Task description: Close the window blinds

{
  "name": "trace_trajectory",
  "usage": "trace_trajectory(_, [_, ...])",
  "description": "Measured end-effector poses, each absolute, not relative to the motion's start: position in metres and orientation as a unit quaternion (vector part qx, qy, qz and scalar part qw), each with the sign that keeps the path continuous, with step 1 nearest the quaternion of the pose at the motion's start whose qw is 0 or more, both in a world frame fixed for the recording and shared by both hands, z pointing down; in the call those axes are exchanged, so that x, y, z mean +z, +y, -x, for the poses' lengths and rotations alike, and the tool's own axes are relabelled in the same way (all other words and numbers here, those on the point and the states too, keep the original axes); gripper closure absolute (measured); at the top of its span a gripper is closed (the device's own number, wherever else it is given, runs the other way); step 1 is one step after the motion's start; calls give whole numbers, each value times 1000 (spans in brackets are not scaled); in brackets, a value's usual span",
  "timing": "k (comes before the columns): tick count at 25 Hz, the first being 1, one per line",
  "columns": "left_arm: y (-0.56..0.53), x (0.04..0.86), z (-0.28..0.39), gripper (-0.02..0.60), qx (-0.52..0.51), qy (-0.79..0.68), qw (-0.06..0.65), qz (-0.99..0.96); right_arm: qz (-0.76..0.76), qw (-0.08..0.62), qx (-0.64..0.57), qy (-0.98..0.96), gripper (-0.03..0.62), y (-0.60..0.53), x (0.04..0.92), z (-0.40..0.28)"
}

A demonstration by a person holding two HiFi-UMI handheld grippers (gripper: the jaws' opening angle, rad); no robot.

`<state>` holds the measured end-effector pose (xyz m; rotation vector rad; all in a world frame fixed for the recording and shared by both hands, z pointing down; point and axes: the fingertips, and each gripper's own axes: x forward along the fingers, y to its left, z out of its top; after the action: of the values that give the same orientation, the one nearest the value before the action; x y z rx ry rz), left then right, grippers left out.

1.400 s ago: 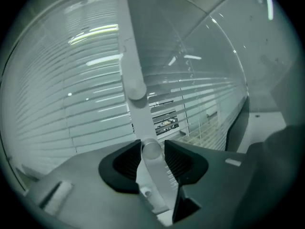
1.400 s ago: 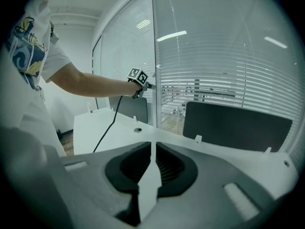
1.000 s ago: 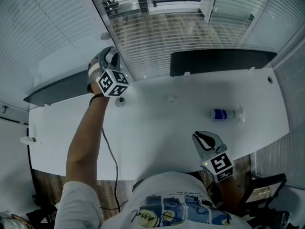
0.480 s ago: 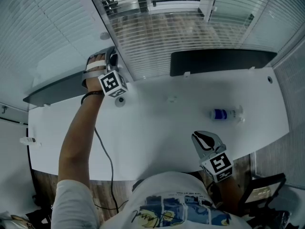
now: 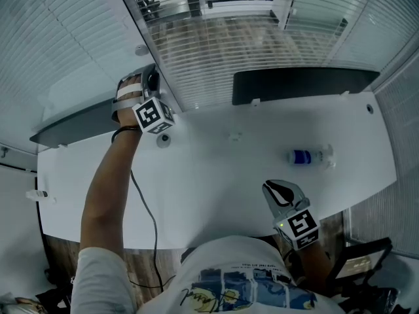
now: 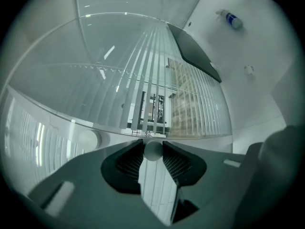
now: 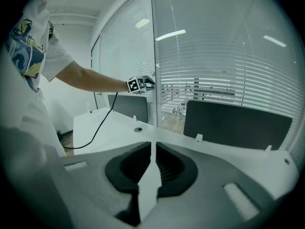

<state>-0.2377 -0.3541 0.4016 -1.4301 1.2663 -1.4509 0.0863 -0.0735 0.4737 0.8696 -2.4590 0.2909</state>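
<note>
Left tongs (image 6: 153, 145) were closing on a small round knob (image 6: 153, 151), pads at its sides, right at the blinds (image 5: 222, 51). Slats stood open. Bench (image 5: 229, 175) lay below the blinds. Right tongs (image 7: 152, 146) were shut and empty, well apart from the blinds.

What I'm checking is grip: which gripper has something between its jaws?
The left gripper: its jaws are closing on a round knob; the right gripper is shut, empty.
</note>
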Motion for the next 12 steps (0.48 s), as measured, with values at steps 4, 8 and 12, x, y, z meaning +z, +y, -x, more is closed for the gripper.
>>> trace_trajectory(4, [-355,397,241,448,-531,530,339,568,-320,255,105,-907,573,-75,472,-85])
trace_trajectory(8, [-357,395,243,449,-489,571,294,590,-321,256,103,-906,572,-78,473,-86])
trace_trajectory(12, [-358,393,246,449,-440,614,241,609,-320,257,104,-906,572,-79,474,-85])
